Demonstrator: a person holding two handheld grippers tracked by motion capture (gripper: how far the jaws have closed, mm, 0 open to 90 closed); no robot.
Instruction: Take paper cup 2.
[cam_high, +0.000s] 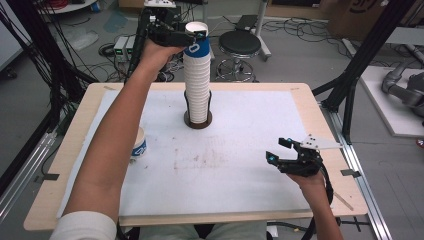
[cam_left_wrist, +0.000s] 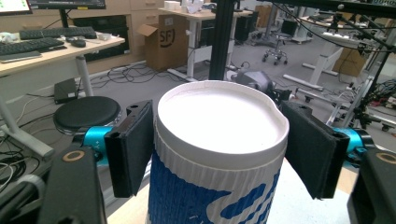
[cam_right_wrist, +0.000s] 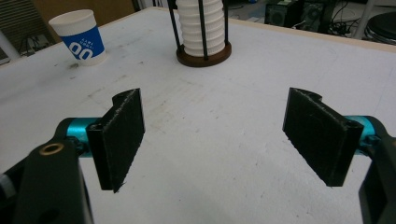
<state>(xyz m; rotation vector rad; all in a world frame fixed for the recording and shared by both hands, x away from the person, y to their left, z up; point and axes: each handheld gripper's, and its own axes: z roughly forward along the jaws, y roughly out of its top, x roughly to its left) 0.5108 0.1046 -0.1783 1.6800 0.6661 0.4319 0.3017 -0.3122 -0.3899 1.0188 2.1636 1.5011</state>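
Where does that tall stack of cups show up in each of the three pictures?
High view: the cup stack rises at top centre, its top cup between the left gripper's jaws.
Left gripper view: its top cup sits centre, close up.
Right gripper view: its bottom, top centre.
Shared landmark: the white table cover.

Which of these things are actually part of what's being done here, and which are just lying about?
In use:
- top cup, between the left tongs
- cup stack
- stack holder
- spare cup on the table, likely

Lying about:
- stool
- cardboard box
- keyboards
- right tongs, open and idle
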